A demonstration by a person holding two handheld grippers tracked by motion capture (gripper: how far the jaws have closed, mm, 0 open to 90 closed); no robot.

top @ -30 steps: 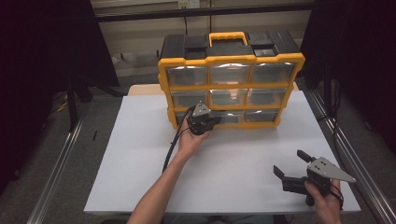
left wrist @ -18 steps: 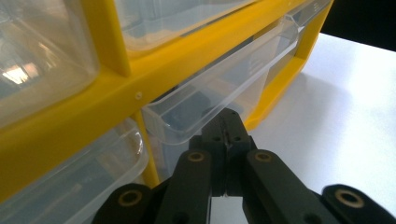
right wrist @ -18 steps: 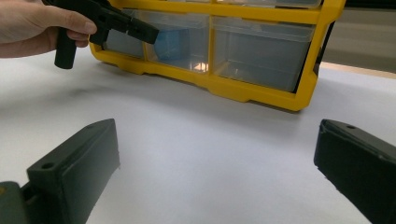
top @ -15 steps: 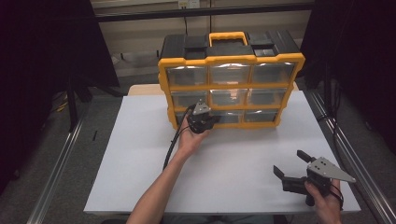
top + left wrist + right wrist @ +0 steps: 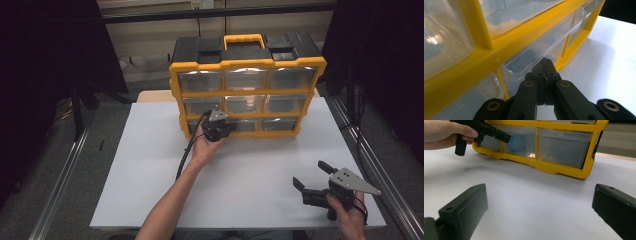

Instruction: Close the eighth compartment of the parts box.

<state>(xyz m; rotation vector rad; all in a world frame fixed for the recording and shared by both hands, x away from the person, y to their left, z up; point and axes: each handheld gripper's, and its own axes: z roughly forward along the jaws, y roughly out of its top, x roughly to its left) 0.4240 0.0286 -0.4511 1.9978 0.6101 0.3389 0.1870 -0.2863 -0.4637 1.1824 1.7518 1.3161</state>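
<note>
Unchanged from the earlier frame: left gripper [image 5: 223,131], jaws pressed together, at the yellow-framed plastic drawer cabinet's [image 5: 247,95] clear bottom-row drawer [image 5: 541,53]; right gripper [image 5: 314,177], jaws spread, near the white desk's [image 5: 150,165] front-right corner.

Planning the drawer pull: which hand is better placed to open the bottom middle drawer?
Left. The left gripper, fingers shut, is already at the bottom middle drawer of the organizer. The right gripper sits open near the table's front edge, well away.
</note>
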